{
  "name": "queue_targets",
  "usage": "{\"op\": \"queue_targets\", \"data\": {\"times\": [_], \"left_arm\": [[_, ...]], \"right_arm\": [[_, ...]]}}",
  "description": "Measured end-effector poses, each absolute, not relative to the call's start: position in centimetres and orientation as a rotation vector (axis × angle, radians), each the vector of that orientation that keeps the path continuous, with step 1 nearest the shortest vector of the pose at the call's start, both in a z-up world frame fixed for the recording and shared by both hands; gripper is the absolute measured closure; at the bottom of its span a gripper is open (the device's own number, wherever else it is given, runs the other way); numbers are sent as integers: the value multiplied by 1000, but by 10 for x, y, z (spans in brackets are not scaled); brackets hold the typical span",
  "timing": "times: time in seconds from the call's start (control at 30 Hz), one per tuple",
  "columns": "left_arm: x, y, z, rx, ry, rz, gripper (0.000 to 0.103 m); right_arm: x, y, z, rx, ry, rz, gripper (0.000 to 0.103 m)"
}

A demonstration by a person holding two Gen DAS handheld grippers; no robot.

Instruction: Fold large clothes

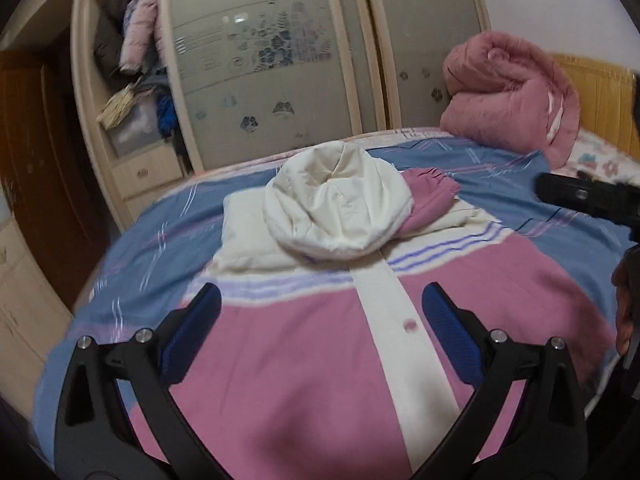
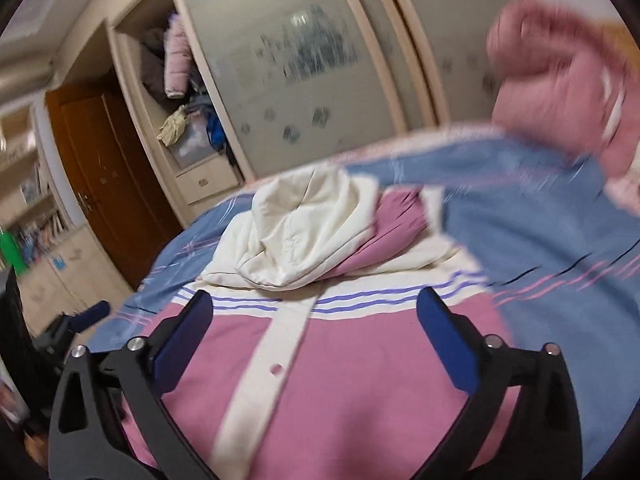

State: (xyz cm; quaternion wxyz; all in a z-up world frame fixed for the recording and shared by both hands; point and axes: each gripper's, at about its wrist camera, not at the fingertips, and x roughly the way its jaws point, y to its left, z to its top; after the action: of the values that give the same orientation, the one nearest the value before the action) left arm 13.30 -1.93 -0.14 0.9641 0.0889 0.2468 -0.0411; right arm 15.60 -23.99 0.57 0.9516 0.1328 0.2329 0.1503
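The pink-and-cream hooded jacket [image 1: 304,360] lay front-up on the blue bedspread [image 1: 500,184], hood [image 1: 336,208] turned down and one sleeve [image 1: 430,196] folded in, while left gripper [image 1: 320,312] and right gripper [image 2: 316,320] hovered open and empty; further folds apparently remained.

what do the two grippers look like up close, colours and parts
Both look alike. The left gripper has two curved matte black arms with cut-out slots, round silver bolt heads at the joints, and flat blue textured pads on the inner faces. The right gripper has the same black frame, silver bolts and blue pads. No cables or markings show.
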Motion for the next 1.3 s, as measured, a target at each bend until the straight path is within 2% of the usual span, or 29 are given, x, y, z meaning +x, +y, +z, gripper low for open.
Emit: {"op": "queue_targets", "data": {"times": [0.43, 1.3], "left_arm": [[43, 40, -29, 19, 540, 21, 2], [18, 31, -34, 15, 535, -19, 2]], "right_arm": [[29, -285, -37, 195, 375, 159, 1], [15, -270, -36, 153, 386, 176, 1]]}}
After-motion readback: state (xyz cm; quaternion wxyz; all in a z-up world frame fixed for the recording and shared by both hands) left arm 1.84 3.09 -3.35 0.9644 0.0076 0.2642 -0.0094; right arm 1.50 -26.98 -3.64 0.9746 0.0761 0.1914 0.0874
